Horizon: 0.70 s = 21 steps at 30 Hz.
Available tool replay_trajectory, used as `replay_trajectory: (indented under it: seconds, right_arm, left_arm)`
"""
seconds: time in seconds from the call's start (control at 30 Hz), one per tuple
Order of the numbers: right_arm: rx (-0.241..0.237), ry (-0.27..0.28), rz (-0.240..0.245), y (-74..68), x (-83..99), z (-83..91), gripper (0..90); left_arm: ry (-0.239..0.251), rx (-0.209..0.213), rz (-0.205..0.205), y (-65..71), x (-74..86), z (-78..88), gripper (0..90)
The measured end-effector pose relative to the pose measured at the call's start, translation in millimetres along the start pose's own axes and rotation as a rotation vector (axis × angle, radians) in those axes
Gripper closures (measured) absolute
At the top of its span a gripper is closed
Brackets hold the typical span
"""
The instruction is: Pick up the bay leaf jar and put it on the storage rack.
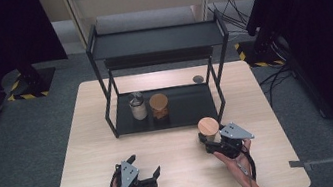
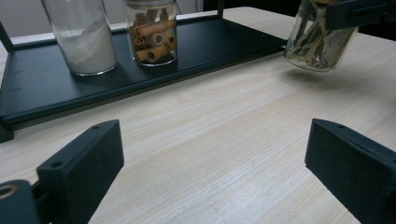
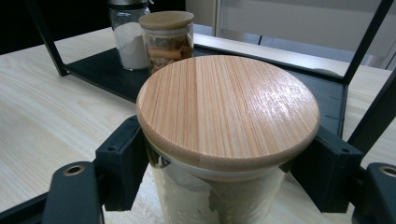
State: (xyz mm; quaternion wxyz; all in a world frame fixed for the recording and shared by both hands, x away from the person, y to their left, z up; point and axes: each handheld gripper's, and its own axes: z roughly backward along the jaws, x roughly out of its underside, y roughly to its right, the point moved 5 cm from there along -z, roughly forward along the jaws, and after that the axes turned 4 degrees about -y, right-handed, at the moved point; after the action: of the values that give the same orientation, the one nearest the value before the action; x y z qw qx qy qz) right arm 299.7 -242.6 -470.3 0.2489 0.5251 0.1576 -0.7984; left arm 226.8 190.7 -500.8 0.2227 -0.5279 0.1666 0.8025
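I can read no text, label, brand or number anywhere: the jars carry none, and neither do my tongs or the worktop.

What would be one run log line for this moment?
right gripper: shut on leaf jar, lifted off table | left gripper: open, empty | shelf tray: two jars

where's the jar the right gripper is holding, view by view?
High view: leaf jar, right of centre, by the rack's front right leg, in the right gripper.
Left gripper view: top right corner, tilted, off the table.
Right gripper view: centre foreground, wooden lid between the jaws.
Shared landmark: the cinnamon jar on the rack's bottom shelf.
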Motion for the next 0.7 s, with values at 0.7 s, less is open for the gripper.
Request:
replay_trajectory:
  seconds: [0.7]
  right_arm:
    - [-0.045, -0.003, 0.020, -5.0, -12.9, -10.3, 26.1]
  left_arm:
    - [0.001, 0.001, 0.001, -0.2, 0.2, 0.1, 4.1]
